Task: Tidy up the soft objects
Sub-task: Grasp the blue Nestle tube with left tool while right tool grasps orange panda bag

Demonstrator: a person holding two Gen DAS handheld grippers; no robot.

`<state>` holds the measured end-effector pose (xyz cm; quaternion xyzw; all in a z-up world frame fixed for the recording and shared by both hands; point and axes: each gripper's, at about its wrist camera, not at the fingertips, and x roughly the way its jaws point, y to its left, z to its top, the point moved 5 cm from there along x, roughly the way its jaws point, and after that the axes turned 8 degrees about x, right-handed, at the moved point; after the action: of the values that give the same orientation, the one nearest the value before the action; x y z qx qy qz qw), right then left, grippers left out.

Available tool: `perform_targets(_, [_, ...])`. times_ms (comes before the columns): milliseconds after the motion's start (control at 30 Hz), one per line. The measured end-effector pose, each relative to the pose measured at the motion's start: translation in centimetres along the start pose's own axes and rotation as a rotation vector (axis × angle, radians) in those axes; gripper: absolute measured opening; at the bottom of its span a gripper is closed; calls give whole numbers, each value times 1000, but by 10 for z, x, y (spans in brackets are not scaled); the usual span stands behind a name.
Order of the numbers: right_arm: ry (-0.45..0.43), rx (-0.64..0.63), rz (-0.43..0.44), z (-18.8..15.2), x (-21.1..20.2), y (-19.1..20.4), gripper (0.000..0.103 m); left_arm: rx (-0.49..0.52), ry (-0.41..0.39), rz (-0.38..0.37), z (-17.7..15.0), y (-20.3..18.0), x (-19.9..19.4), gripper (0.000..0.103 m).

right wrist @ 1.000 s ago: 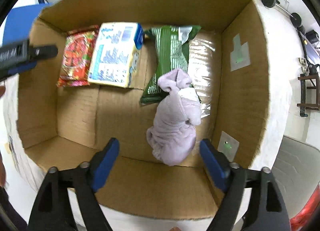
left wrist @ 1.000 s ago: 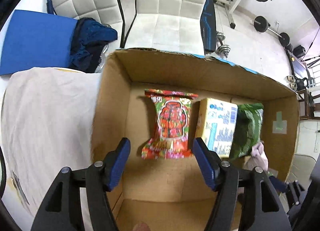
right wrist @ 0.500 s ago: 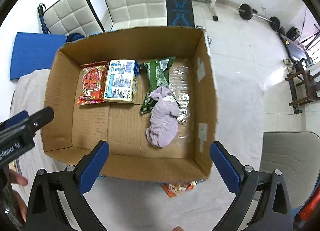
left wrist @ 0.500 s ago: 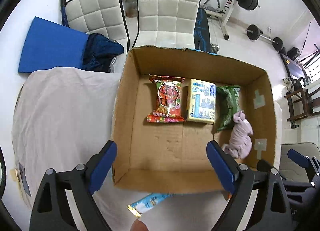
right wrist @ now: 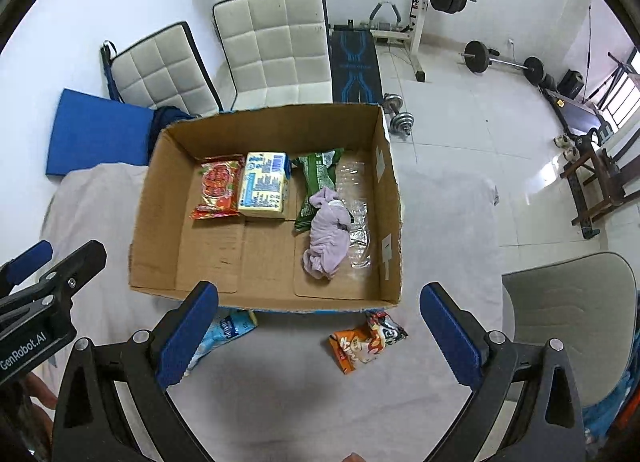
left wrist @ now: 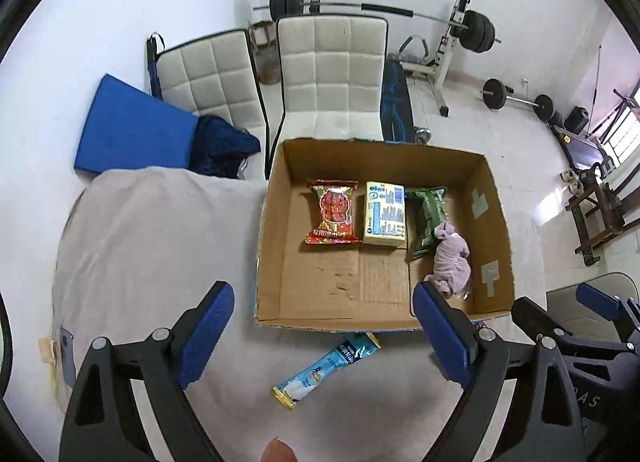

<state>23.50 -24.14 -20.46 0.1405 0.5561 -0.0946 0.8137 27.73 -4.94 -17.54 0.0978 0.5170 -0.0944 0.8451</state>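
Both grippers, left gripper (left wrist: 324,328) and right gripper (right wrist: 318,326), I am holding spread apart and empty above the cardboard box (right wrist: 160,246); the lilac cloth (right wrist: 328,232) is lying inside, overlapping what looks like a green snack bag (right wrist: 318,176).

In the right wrist view a blue finger (right wrist: 188,336) covers much of the light-blue packet (right wrist: 230,328). The lilac cloth (right wrist: 326,232) overlaps the green bag (right wrist: 318,178). Print on the yellow pack (left wrist: 385,214) is too small to read.
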Motion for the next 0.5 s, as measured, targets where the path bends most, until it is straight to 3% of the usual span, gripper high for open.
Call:
perform_targets(100, [7, 24, 19, -8, -4, -8, 102, 1, 1, 12, -9, 1, -4, 92])
perform_targets(233, [90, 94, 4, -32, 19, -34, 103, 8, 74, 40, -36, 0, 14, 92])
perform_targets(400, [290, 348, 34, -83, 89, -84, 103, -3, 206, 62, -81, -2, 64, 92])
perform_targets(500, [389, 565, 91, -115, 138, -112, 103, -14, 296, 24, -109, -6, 96, 92])
